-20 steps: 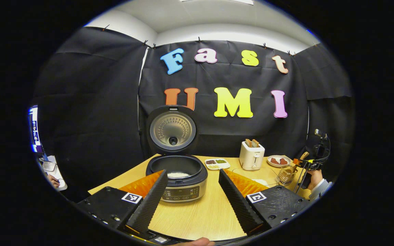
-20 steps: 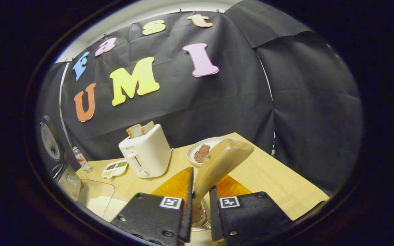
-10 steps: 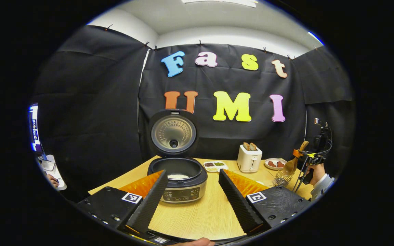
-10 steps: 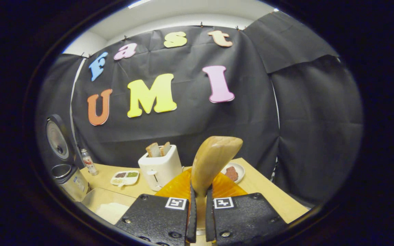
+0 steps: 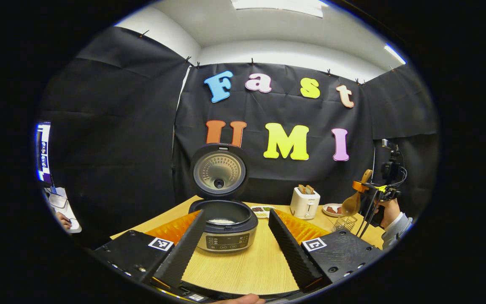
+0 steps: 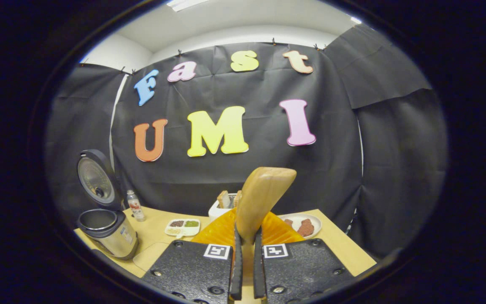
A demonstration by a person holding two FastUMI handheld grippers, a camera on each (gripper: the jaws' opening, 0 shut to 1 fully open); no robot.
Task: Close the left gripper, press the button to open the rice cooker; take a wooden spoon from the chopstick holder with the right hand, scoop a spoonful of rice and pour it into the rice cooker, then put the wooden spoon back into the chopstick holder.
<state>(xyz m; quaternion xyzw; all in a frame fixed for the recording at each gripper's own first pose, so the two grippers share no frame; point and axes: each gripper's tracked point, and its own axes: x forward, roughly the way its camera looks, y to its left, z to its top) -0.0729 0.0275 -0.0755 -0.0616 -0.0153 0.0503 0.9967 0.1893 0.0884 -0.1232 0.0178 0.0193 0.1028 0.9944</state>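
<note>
The rice cooker (image 5: 225, 230) stands with its lid (image 5: 220, 171) up and white rice in the pot. My left gripper (image 5: 237, 213) is open, well short of the cooker, with nothing between its fingers. At the right, my right gripper (image 5: 365, 192) holds the wooden spoon (image 5: 351, 204) above the wire chopstick holder (image 5: 344, 223). In the right gripper view, the right gripper (image 6: 246, 231) is shut on the wooden spoon (image 6: 264, 198), whose bowl rises ahead of the fingers. The open cooker (image 6: 108, 230) is at the far left there.
A white toaster (image 5: 305, 202) with bread, a plate (image 5: 331, 210) of brown food and a small divided tray (image 5: 261, 210) stand along the back of the wooden table (image 5: 247, 266). A small bottle (image 6: 133, 205) is beside the cooker. A hand (image 5: 388, 209) holds the right gripper.
The right gripper has lifted the spoon up out of the chopstick holder and turned towards the cooker. The left gripper has drawn back a little, still open.
</note>
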